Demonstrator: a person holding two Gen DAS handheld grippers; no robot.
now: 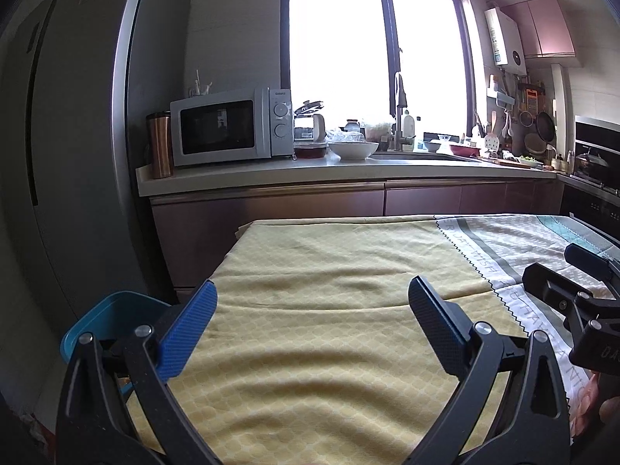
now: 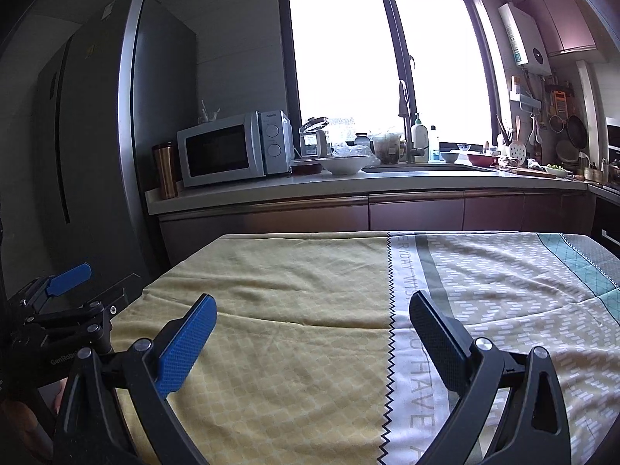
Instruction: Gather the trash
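While the left gripper (image 1: 312, 296) hangs spread and empty over the yellow cloth (image 1: 329, 290) on the tabletop, a blue bin (image 1: 104, 314) sits near left (no trash visible). From the right wrist, the right gripper (image 2: 312, 316) is likewise released over bare cloth; I'd scan wider for trash before lowering either.

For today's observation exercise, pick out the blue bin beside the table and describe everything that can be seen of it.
Only part of the blue bin shows, in the left wrist view, low at the table's left edge beside the yellow cloth. It looks like smooth teal-blue plastic with a rounded rim, open at the top and upright. The left gripper, jaws open, hides its near side. Its contents and base cannot be seen, and nothing visibly touches it.
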